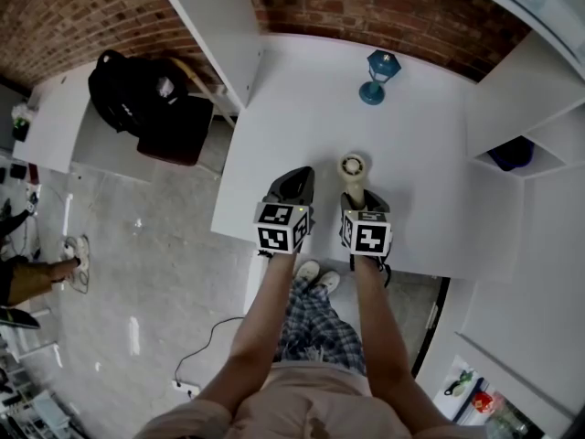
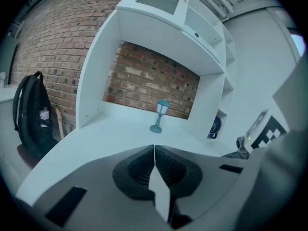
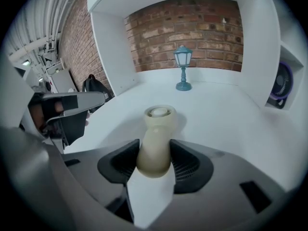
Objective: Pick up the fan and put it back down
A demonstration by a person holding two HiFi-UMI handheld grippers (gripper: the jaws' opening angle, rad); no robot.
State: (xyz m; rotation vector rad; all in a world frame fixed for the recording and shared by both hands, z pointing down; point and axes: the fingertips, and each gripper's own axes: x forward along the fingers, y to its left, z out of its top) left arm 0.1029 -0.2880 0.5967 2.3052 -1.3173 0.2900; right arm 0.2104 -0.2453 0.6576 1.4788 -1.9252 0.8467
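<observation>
Right gripper (image 3: 155,153) clamps the fan (image 3: 159,121) by its handle, centre frame, at the counter (image 3: 226,124). Released tilted, it could roll. Left gripper (image 2: 154,150) is closed and empty.

Fan (image 1: 354,168): we see only its round head in the head view; the handle end is hidden under the right tongs (image 3: 154,153).
Shelf object (image 1: 510,154): dark blue, half behind the shelf wall (image 1: 530,126); we cannot name it.
Person at left edge (image 1: 27,277): cut off by the frame, only limbs showing.
Items at lower right (image 1: 475,393): too small for us to tell.
</observation>
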